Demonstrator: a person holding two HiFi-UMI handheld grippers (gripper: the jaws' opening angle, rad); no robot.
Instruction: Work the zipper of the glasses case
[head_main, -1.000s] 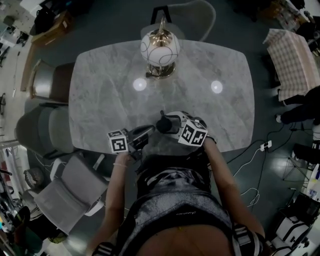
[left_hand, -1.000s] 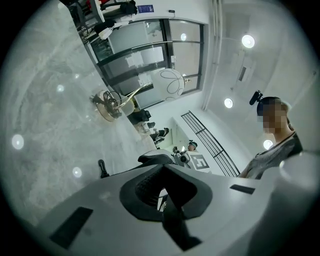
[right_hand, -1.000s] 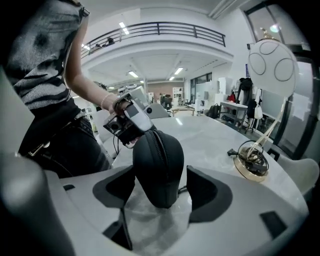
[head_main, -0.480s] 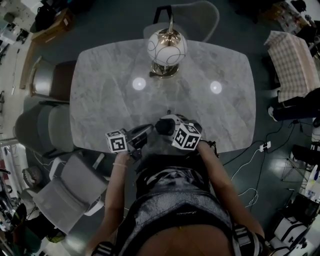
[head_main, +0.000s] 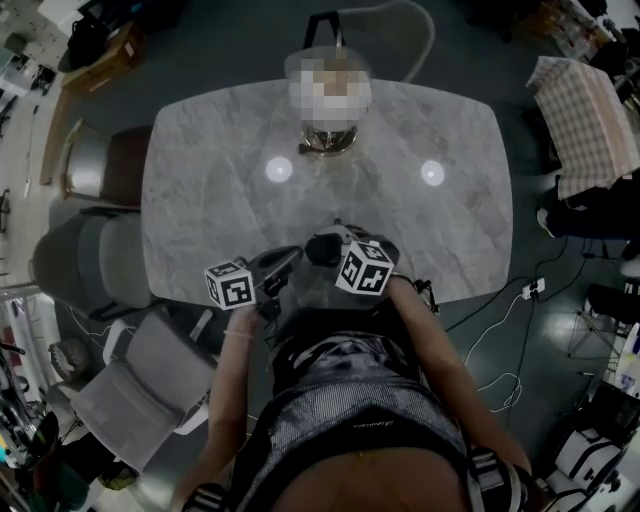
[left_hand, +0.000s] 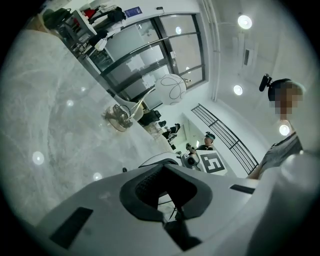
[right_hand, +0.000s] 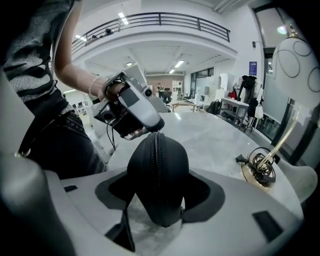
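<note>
Right gripper (right_hand: 160, 197): gripping the case (right_hand: 157, 165) across its sides; the jaws are standing wide and have just been closing in, and the pads are pressing its flanks.
Case: standing end-up between those jaws, over the table's near edge in front of the person, with the zipper (right_hand: 158, 150) facing the right gripper view.
Left gripper (right_hand: 155, 131): keeping its jaws fully together, with the tip meeting the case's far end right on the zipper line; I cannot tell whether it is pinching the pull.
Progress: the zipper is showing closed along all the length in view, so I am judging the run as not yet begun, with the whole pull round the case remaining.
Table (head_main: 200, 180): pale marble, reflecting two ceiling lights and carrying a lamp (right_hand: 295, 60) at its far side.
Room: grey chairs (head_main: 95, 255) are standing at the left, cables (head_main: 500, 300) are trailing over the dark floor at the right, and a checked cloth (head_main: 585, 110) is lying further off. Glass walls and a railed balcony are showing beyond.
</note>
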